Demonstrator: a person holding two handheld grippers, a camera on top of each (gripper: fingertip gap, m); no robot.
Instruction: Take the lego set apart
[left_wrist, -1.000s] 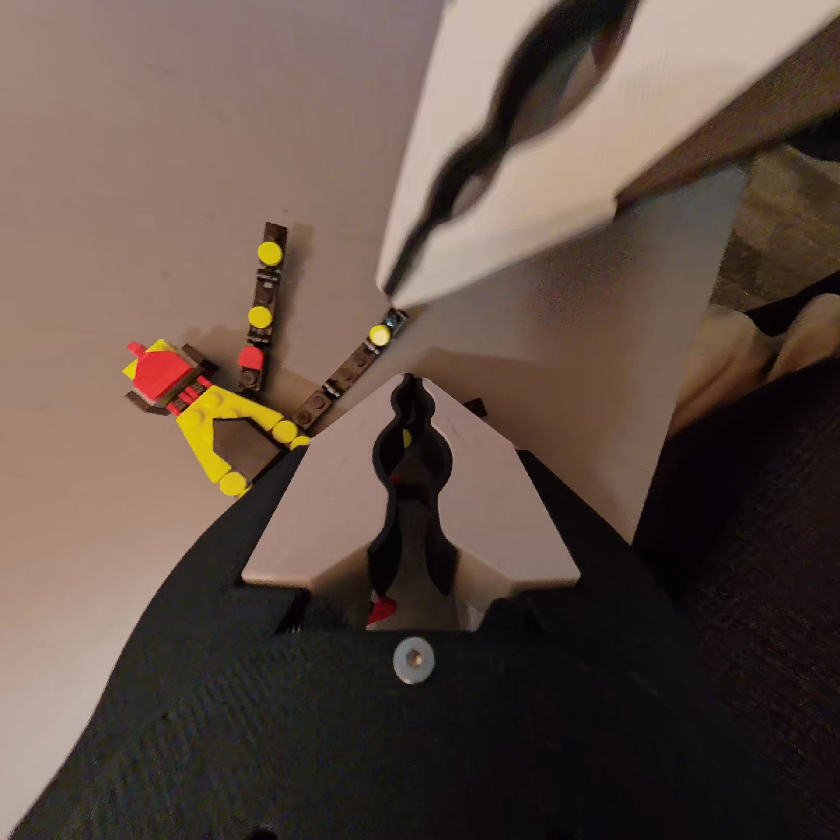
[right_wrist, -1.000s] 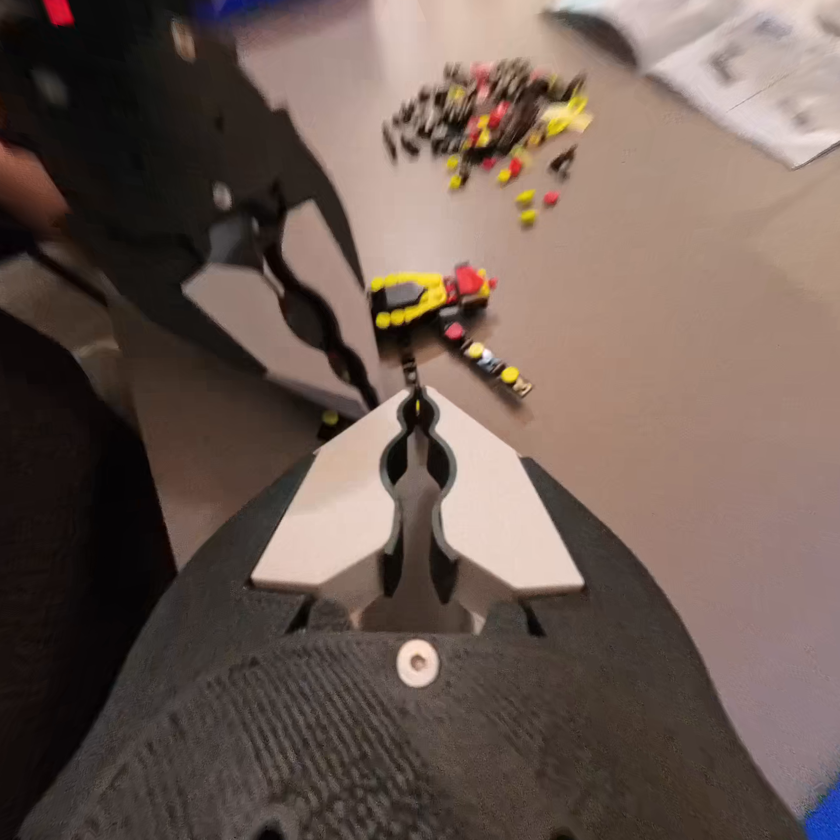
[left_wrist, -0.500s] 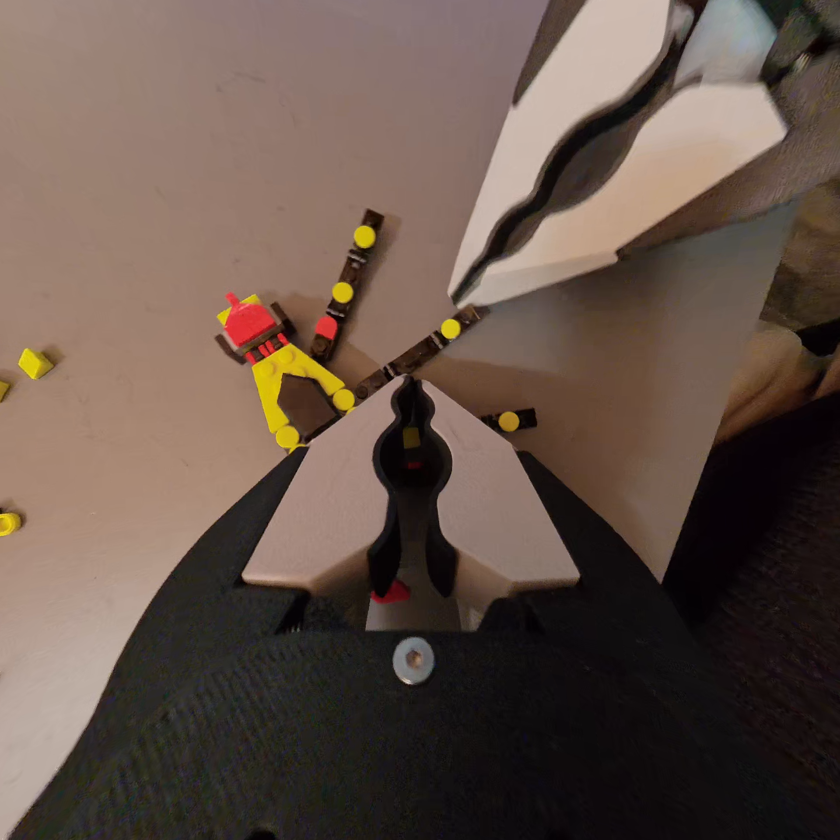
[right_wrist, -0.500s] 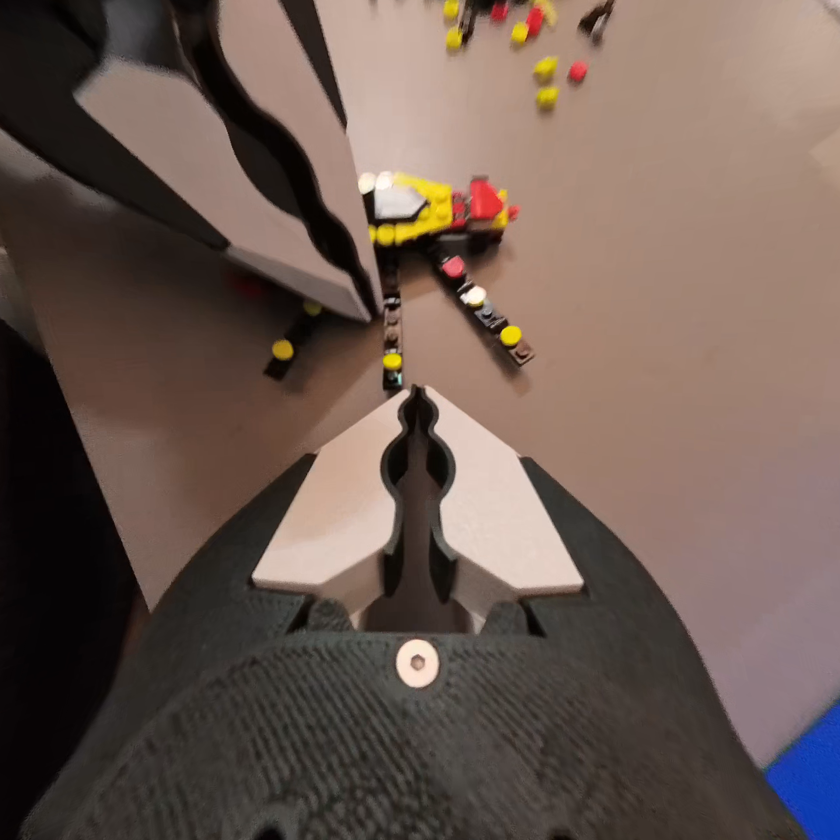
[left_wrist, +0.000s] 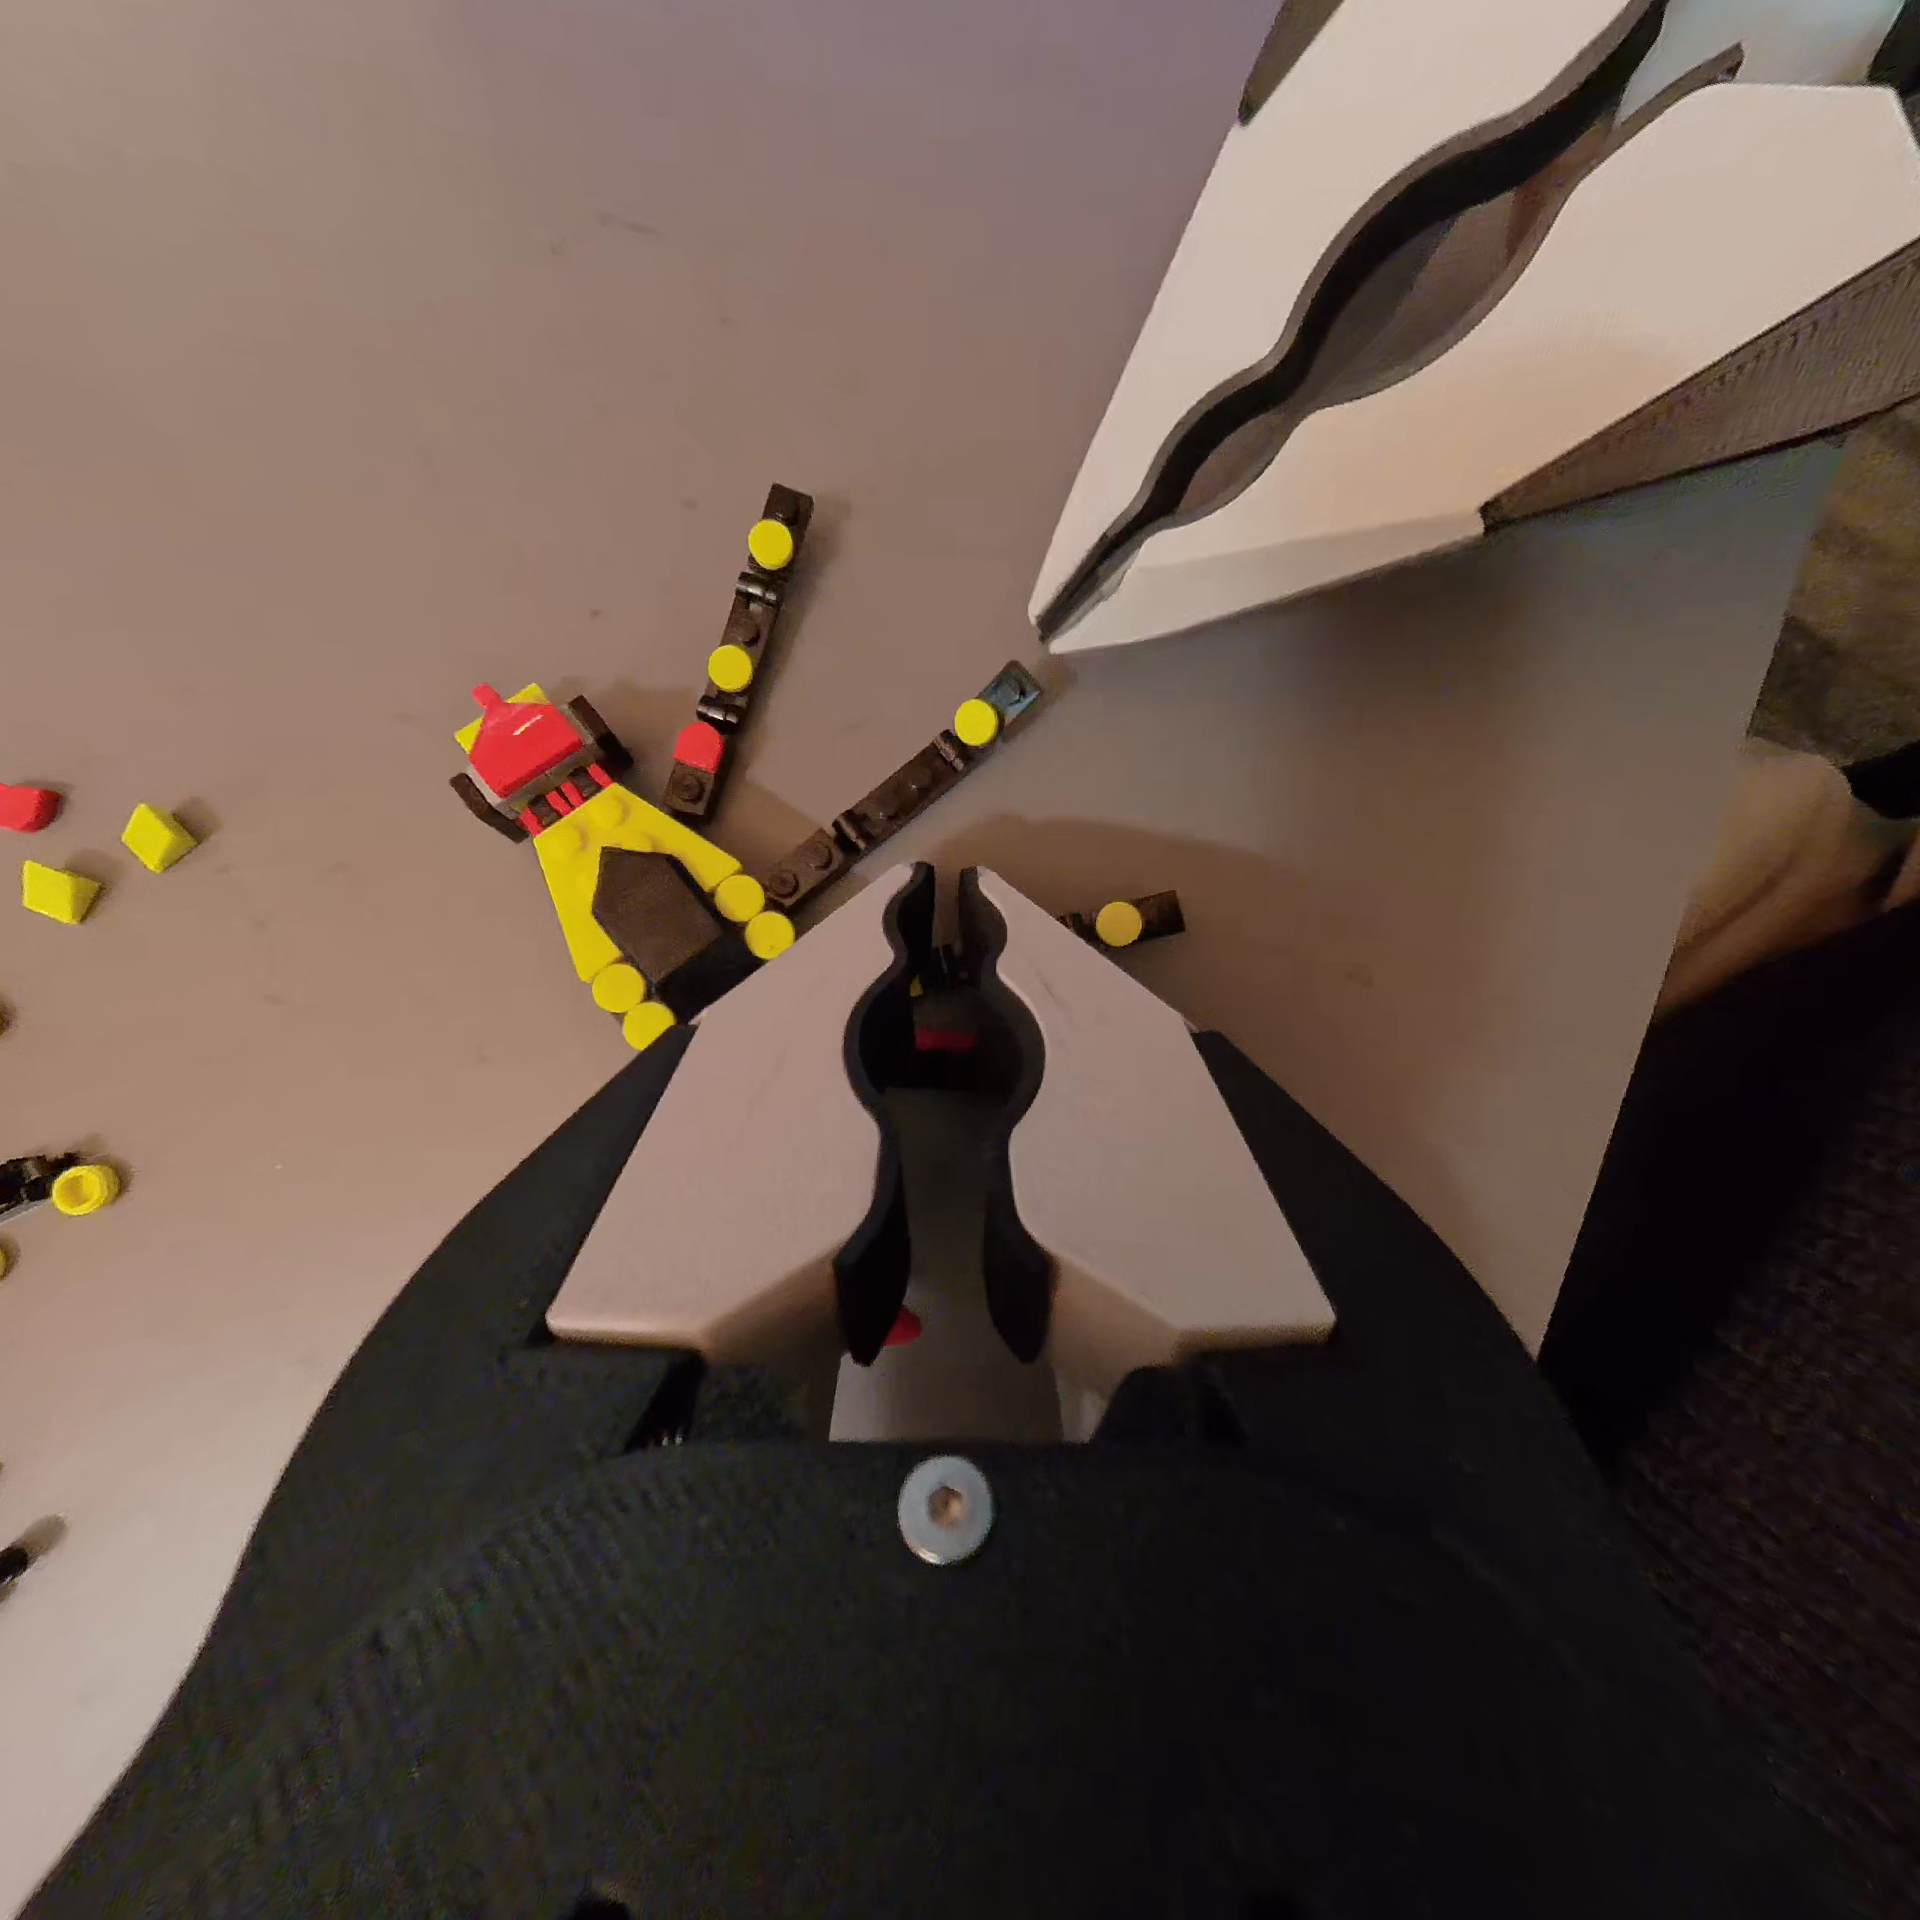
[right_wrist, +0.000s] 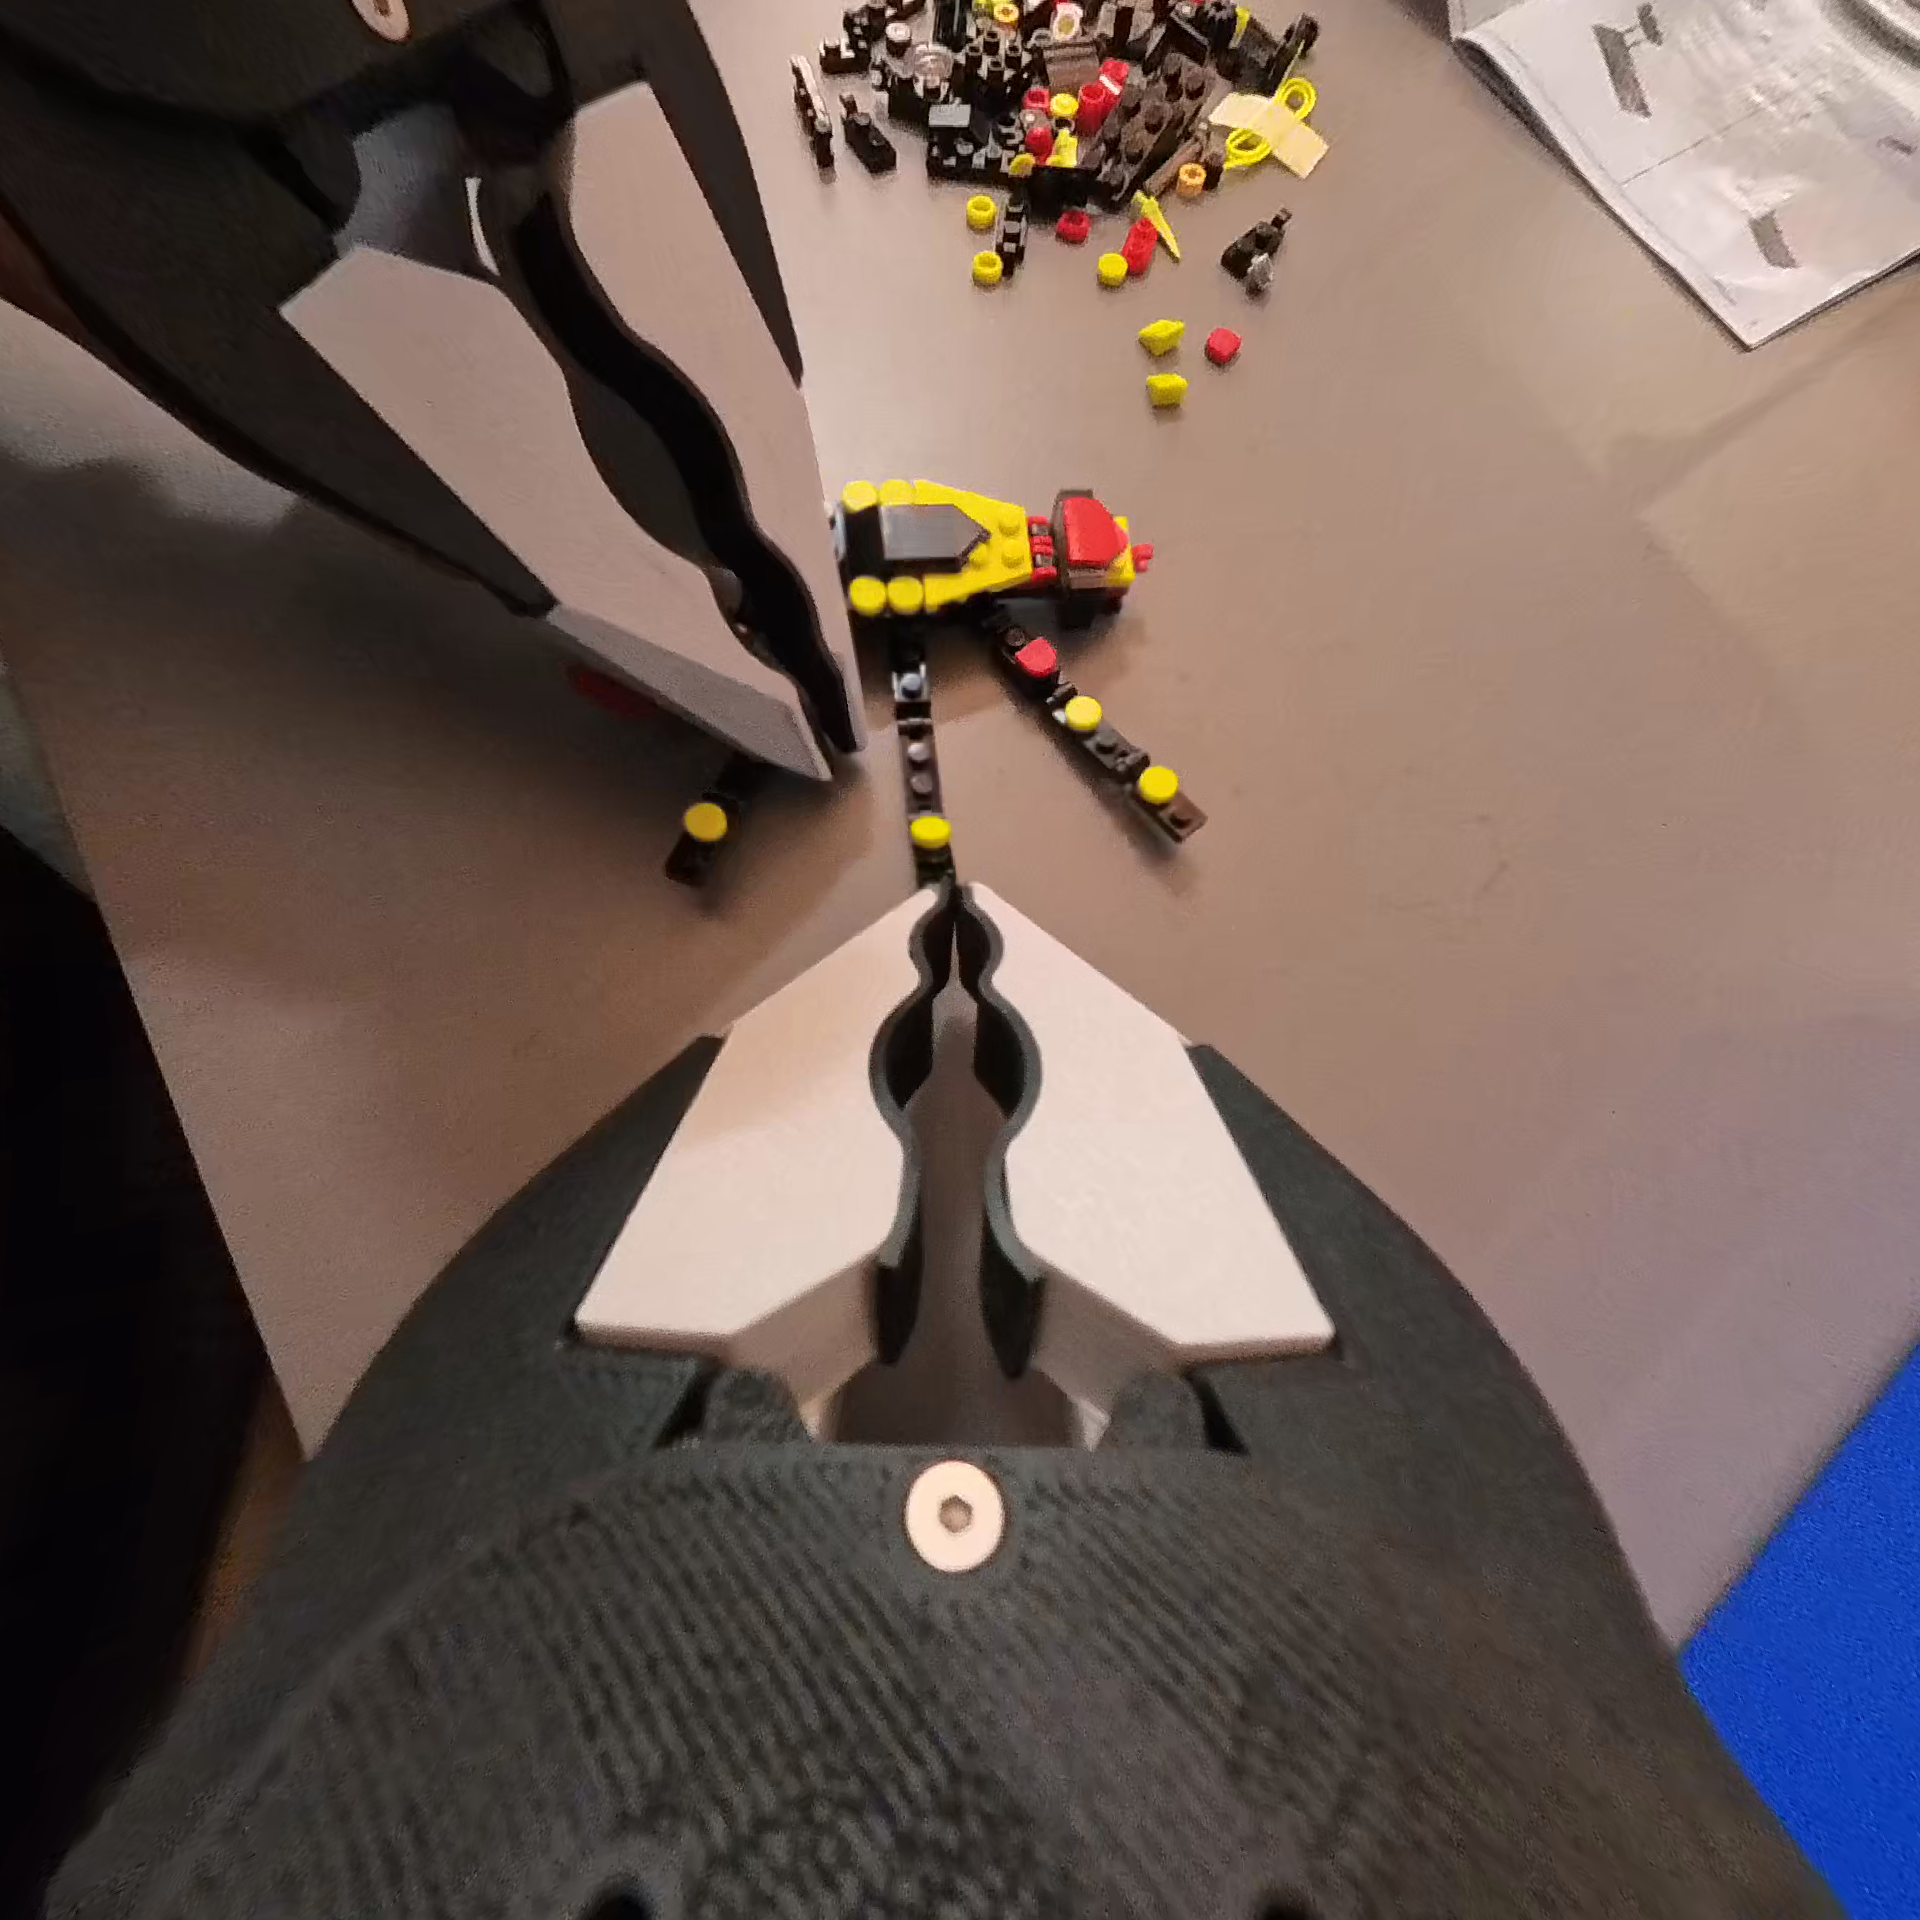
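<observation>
Left gripper (left_wrist: 943, 885): nearly closed, with a thin slit between the tips; a small black piece with red and yellow on it shows through the gap. I cannot tell whether the jaws pinch it or it just lies on the table underneath.
Right gripper (right_wrist: 954, 896): clenched with its tips pressed together, holding nothing. It is low over the table (right_wrist: 1455, 727).
Lego model (right_wrist: 966, 545): flat on the table, well ahead of the right gripper and just past the left gripper's tips. It has a yellow body with a black wedge on top and a red block at its far end (the end away from the left gripper).
Middle strip (right_wrist: 920, 748): a thin black bar with one yellow stud. It runs from the model straight back to the right gripper, and its near end lies just in front of the closed tips.
Right-hand strip (right_wrist: 1101, 743): a black bar with a red cap and two yellow studs, slanting away ahead and to the right of the right gripper.
Short strip (right_wrist: 707, 826): black with one yellow stud, ahead and to the left of the right gripper. Its far end is hidden under the left gripper.
Loose wedges (right_wrist: 1164, 364): two yellow and one red, beyond the model.
Brick pile (right_wrist: 1060, 104): black, red and yellow parts, far ahead of the right gripper.
Booklet (right_wrist: 1714, 135): lying open, far ahead and to the right.
Blue surface (right_wrist: 1829, 1558): beside the table edge, to the right of the right gripper.
</observation>
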